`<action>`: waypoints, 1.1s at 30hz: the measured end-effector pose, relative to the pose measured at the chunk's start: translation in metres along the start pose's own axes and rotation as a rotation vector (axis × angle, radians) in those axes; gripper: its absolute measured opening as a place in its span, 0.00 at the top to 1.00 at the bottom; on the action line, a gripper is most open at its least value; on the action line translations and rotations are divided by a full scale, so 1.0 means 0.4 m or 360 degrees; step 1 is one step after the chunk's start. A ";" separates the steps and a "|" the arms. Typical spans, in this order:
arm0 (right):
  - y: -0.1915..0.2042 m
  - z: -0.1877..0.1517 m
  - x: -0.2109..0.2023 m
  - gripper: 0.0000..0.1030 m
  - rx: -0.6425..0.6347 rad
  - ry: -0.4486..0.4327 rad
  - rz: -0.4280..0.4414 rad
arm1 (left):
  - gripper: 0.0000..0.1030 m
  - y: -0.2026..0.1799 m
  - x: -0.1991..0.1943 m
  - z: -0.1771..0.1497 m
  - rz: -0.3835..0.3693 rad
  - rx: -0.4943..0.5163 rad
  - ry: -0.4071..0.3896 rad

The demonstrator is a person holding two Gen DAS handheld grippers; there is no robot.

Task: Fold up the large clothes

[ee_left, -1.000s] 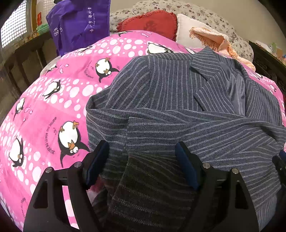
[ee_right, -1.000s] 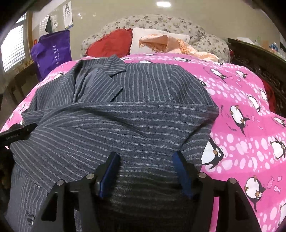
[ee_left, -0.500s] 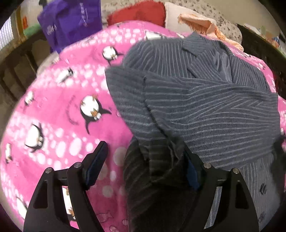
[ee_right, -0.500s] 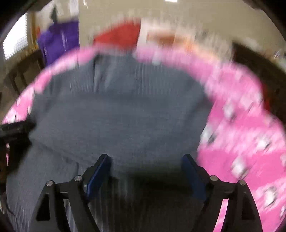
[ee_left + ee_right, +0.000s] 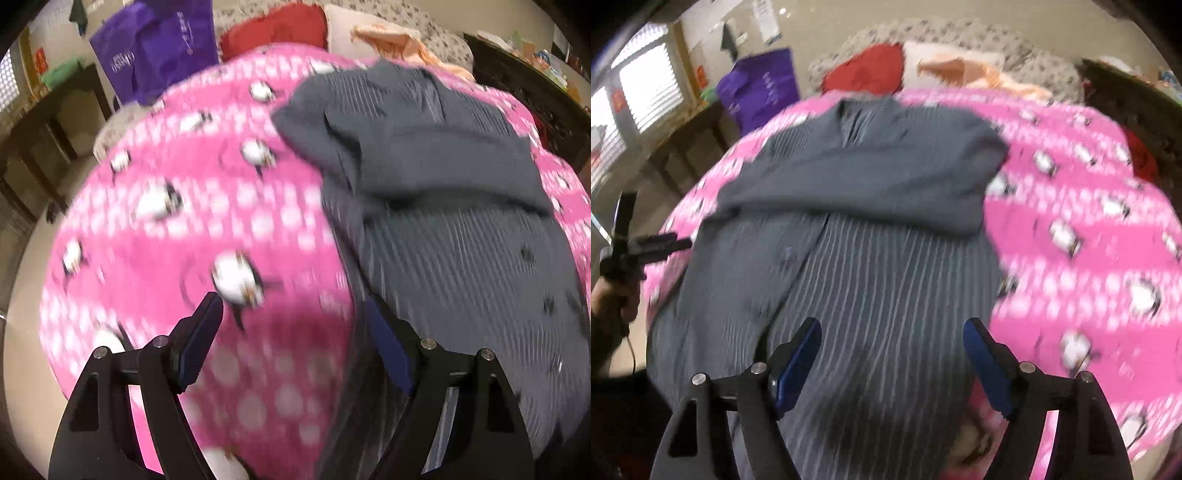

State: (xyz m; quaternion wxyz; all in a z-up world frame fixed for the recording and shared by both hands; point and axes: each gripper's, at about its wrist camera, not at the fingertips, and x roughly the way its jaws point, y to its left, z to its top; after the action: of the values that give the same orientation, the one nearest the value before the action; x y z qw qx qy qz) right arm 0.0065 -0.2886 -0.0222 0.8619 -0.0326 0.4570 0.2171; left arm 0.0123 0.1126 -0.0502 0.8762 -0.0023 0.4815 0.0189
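A grey pinstriped jacket (image 5: 443, 229) lies face up on a pink penguin blanket (image 5: 184, 221), with its sleeves folded across the chest (image 5: 868, 177). My left gripper (image 5: 295, 317) is open over the blanket, just off the jacket's left edge, with nothing between its fingers. In the right wrist view a hand holds the same gripper (image 5: 665, 242) at the far left. My right gripper (image 5: 892, 332) hovers above the jacket's lower half (image 5: 886, 288). Its jaws are wide and closing a little, and the pads press on nothing.
At the head of the bed lie a red pillow (image 5: 868, 70), an orange cloth (image 5: 960, 70) and floral pillows (image 5: 443, 40). A purple bag (image 5: 162, 48) stands at the left by dark wooden furniture (image 5: 55, 122). A dark cabinet (image 5: 524, 88) lines the right side.
Both grippers have pulled back and up from the jacket. The left one has slid off the cloth onto the pink blanket. The right jaws stand wider than a second ago.
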 end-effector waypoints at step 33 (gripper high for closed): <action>0.032 -0.121 0.116 0.00 0.0006 -0.0065 -0.0185 | 0.15 -0.016 0.028 -0.106 0.0112 -0.0285 -0.0078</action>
State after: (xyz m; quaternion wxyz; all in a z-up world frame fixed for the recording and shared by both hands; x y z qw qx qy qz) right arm -0.0134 -0.2735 -0.0859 0.8824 -0.0529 0.4370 0.1662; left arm -0.0172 0.1057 -0.0825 0.8828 -0.0632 0.4561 0.0927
